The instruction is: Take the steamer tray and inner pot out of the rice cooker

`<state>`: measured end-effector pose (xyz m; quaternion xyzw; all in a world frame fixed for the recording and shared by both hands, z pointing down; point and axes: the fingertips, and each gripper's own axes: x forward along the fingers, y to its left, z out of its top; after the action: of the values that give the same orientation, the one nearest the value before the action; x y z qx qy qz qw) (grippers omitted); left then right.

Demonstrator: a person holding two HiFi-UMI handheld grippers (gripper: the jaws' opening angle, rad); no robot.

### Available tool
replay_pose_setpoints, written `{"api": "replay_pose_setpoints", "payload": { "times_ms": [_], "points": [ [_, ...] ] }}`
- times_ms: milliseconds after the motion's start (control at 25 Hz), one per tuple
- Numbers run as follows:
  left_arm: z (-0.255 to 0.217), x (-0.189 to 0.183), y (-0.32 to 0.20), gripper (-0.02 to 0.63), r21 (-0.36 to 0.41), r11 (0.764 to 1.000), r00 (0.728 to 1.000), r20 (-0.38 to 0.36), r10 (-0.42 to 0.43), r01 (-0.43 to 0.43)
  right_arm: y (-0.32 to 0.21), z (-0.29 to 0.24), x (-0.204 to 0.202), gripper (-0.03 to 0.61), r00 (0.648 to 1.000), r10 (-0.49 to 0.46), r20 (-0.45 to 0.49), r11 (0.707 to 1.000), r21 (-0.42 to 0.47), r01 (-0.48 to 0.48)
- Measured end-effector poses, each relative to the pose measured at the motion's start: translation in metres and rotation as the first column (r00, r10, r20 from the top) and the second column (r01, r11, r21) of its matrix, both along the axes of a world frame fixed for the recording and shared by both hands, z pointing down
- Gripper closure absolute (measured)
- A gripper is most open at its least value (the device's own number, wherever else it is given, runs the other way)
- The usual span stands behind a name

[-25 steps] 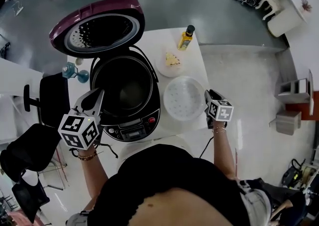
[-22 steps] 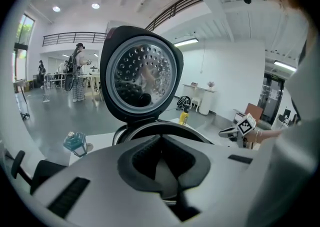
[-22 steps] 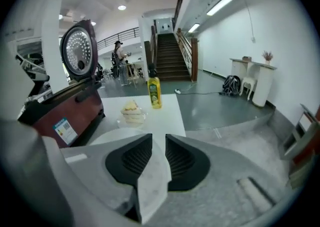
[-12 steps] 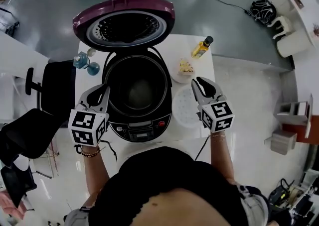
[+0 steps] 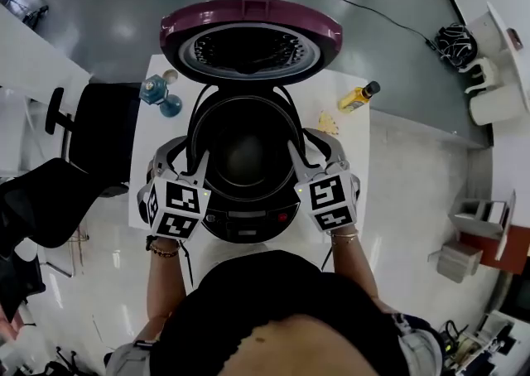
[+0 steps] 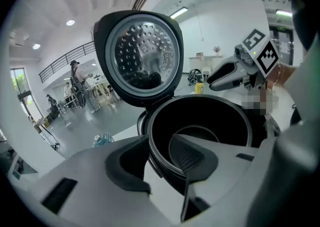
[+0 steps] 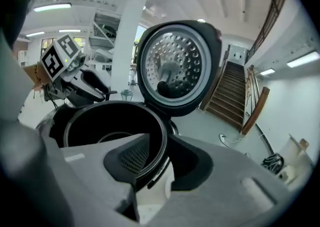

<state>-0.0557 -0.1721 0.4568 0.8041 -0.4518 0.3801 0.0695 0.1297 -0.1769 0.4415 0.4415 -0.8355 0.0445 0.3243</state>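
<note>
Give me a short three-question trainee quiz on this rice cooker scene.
1. True or false: the lid of the rice cooker is shut.
2. What shows between the jaws of the left claw and the right claw? A) spoon B) inner pot rim C) lid
3. Fill in: the inner pot sits ___ the rice cooker.
Key: 1 false. 2 B; both claws' jaws have just been opening, not pressing it. 3 inside.

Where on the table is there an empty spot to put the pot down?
The barest spot is the strip of white table left of the rice cooker, in front of the blue glass ornaments. The right side is crowded: a yellow bottle and some food sit there, close to the cooker.
</note>
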Motion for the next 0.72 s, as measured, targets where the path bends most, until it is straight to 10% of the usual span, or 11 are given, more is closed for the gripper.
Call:
{"api": "replay_pose_setpoints", "payload": {
  "times_ms": [240, 720],
  "points": [
    [0.027, 0.004, -0.008, 0.372, -0.078, 0.996, 0.994, 0.103, 0.043, -0.035, -0.010, 0.035, -0.008, 0.322, 0.963, -0.049, -0.264, 0.995, -0.098, 0.024],
    [0.059, -0.001, -0.033, 0.336, -0.147, 0.989, 0.968, 0.244, 0.055, -0.020, -0.041, 0.079, 0.001, 0.311, 0.900, -0.055, -0.432, 0.979, -0.200, -0.036]
  ]
}}
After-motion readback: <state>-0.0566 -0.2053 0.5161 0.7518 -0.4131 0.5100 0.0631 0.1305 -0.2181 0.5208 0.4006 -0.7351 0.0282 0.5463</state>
